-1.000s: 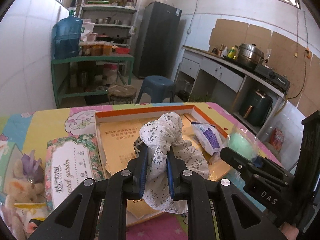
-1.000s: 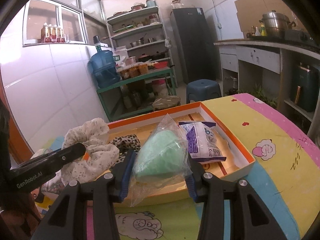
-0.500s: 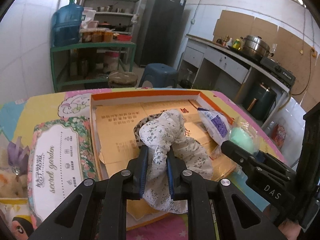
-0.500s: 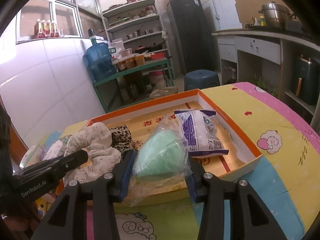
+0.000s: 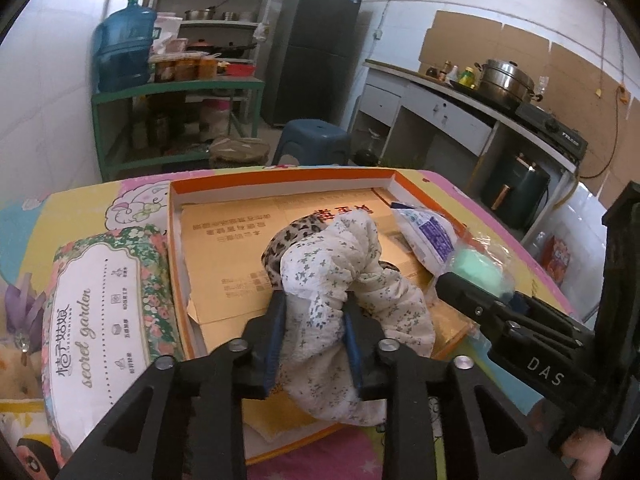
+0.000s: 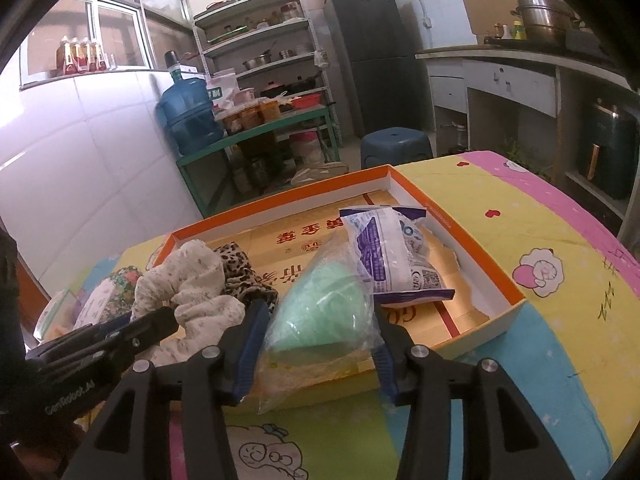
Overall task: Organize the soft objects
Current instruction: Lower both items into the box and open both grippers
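A shallow orange-rimmed box (image 5: 280,178) lies on the cartoon-print table. My left gripper (image 5: 314,308) hangs over its near edge. Its jaws are opening, and a white floral scrunchie (image 5: 332,256) sits loosely between them, resting on the box floor against a leopard-print scrunchie (image 5: 284,240). My right gripper (image 6: 319,314) is shut on a green sponge in a clear bag (image 6: 324,304) over the box's near rim (image 6: 480,248), and its jaws are starting to open. A white and purple packet (image 6: 396,256) lies in the box just beyond.
A floral tissue pack (image 5: 100,312) lies left of the box, with a plush toy (image 5: 16,320) at the table's left edge. Beyond the table stand a blue stool (image 5: 312,136), a green shelf and a kitchen counter. Bare tablecloth (image 6: 560,240) lies right of the box.
The left jaws have spread apart around the floral scrunchie, which now slumps onto the box floor. Both grippers have sunk a little toward the box. The green sponge bag stays between the right jaws.
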